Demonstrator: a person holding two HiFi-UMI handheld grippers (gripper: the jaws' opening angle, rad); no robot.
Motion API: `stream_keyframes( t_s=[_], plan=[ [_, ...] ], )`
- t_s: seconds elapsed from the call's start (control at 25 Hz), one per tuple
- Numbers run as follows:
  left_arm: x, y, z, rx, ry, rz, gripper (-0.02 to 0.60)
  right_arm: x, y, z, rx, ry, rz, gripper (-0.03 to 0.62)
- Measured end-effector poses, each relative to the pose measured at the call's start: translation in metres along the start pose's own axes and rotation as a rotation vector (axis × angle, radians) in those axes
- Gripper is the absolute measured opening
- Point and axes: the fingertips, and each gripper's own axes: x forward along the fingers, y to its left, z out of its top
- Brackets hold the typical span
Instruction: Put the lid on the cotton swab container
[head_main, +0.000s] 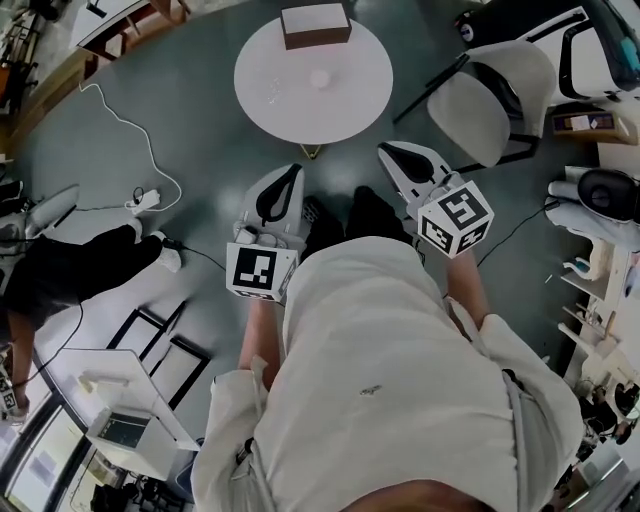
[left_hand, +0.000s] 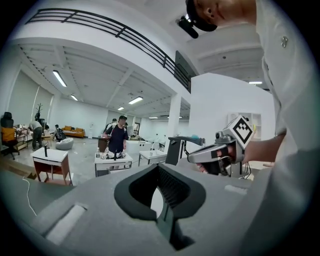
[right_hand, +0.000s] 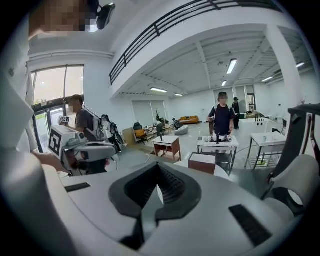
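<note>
A small round white container (head_main: 320, 78) stands near the middle of the round white table (head_main: 350, 95). To its left lies a faint small object (head_main: 272, 95), too small to tell what it is. My left gripper (head_main: 285, 178) and my right gripper (head_main: 392, 152) are held close to the body, well short of the table, pointing toward it. Both are shut with nothing between the jaws, as the left gripper view (left_hand: 159, 170) and the right gripper view (right_hand: 157, 169) also show. Neither gripper view shows the container.
A brown-and-white box (head_main: 316, 24) sits at the table's far edge. A white chair (head_main: 490, 100) stands to the right of the table. A white cable (head_main: 130, 130) runs over the floor at left, where a person in black (head_main: 70, 270) crouches. Desks and people fill the far room.
</note>
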Motion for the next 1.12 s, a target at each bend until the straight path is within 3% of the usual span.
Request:
stream_keyframes(
  t_s=[0.2, 0.44, 0.72, 0.92, 1.12],
  plan=[
    [0.007, 0.006, -0.013, -0.010, 0.039, -0.003, 0.008, 0.016, -0.014, 0.003, 0.005, 0.007, -0.002, 0.006],
    [0.011, 0.014, -0.028, -0.062, 0.083, 0.052, 0.008, 0.049, -0.024, 0.003, -0.011, 0.042, 0.067, 0.006],
    [0.051, 0.031, -0.014, -0.071, 0.090, 0.106, 0.008, 0.091, -0.061, 0.026, -0.063, 0.067, 0.145, 0.006],
    [0.086, 0.050, -0.002, -0.097, 0.097, 0.173, 0.008, 0.124, -0.095, 0.050, -0.116, 0.091, 0.202, 0.006],
    [0.121, 0.072, -0.004, -0.143, 0.138, 0.281, 0.008, 0.157, -0.124, 0.048, -0.181, 0.160, 0.278, 0.006]
  ],
)
